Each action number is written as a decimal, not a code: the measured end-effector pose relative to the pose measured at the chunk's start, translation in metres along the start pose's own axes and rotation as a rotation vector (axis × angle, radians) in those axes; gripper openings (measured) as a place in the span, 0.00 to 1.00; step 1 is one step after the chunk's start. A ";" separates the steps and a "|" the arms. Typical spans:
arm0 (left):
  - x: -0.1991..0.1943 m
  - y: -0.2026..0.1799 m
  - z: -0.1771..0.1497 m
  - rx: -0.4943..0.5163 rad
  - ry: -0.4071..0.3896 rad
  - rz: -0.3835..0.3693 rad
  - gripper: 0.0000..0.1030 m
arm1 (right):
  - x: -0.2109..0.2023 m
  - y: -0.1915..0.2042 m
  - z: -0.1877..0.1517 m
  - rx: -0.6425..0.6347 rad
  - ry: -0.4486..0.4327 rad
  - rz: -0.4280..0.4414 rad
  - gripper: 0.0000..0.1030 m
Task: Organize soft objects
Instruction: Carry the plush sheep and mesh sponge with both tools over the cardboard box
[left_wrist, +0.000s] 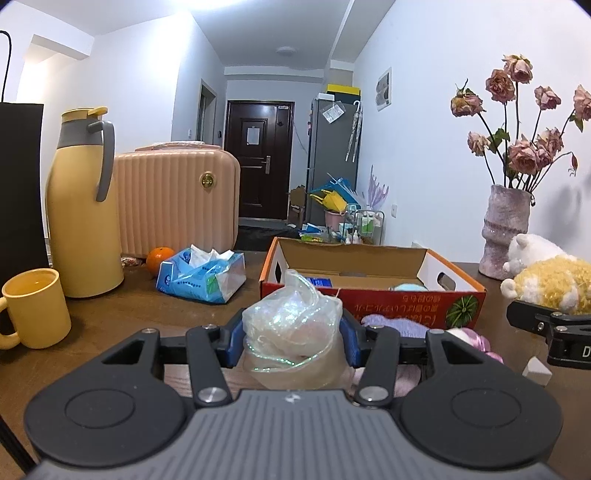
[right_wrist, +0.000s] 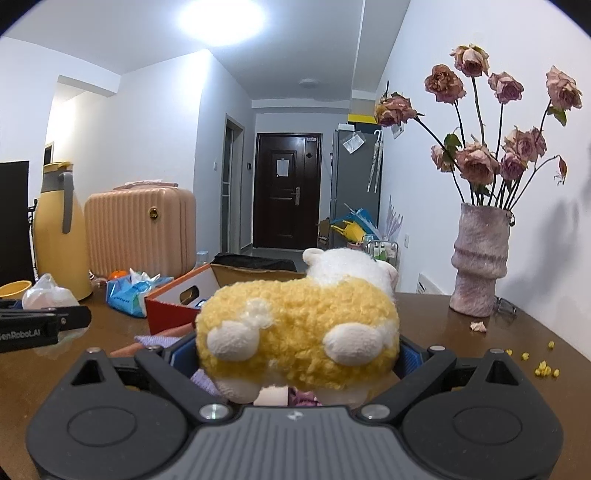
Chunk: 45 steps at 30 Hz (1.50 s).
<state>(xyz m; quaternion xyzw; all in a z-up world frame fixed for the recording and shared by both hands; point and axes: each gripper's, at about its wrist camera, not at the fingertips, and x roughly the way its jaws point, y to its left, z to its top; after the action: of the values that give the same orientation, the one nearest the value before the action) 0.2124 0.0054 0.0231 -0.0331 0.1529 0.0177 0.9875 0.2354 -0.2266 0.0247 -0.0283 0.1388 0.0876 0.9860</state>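
Observation:
My left gripper (left_wrist: 292, 334) is shut on a crumpled translucent, shimmery bag (left_wrist: 291, 321), with a blue pad pressing on each side. It hangs above the brown table just in front of an open red cardboard box (left_wrist: 406, 310). My right gripper (right_wrist: 295, 352) is shut on a yellow and white plush animal (right_wrist: 299, 325), held rear toward the camera to the right of the red cardboard box (right_wrist: 173, 306). In the left wrist view the plush animal (left_wrist: 550, 284) shows at the right edge. The translucent bag (right_wrist: 48, 295) shows at the far left of the right wrist view.
A lilac knitted cloth (left_wrist: 399, 326) and something pink (left_wrist: 480, 343) lie before the box. On the left stand a yellow mug (left_wrist: 35, 308), a yellow thermos jug (left_wrist: 83, 218), a pink case (left_wrist: 177, 199), an orange (left_wrist: 159, 258) and a tissue pack (left_wrist: 201, 275). A vase of dried roses (right_wrist: 480, 258) stands at the right.

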 end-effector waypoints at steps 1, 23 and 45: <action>0.001 0.000 0.001 -0.003 -0.002 0.001 0.50 | 0.003 0.000 0.002 -0.001 -0.001 -0.001 0.96; 0.053 -0.012 0.033 -0.026 -0.027 0.029 0.50 | 0.058 0.002 0.027 0.004 -0.019 0.000 0.96; 0.120 -0.016 0.061 -0.080 -0.029 0.066 0.50 | 0.116 -0.019 0.050 0.077 -0.010 -0.037 0.96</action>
<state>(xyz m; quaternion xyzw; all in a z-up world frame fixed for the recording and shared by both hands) 0.3460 -0.0028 0.0455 -0.0674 0.1386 0.0568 0.9864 0.3619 -0.2227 0.0409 0.0078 0.1367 0.0640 0.9885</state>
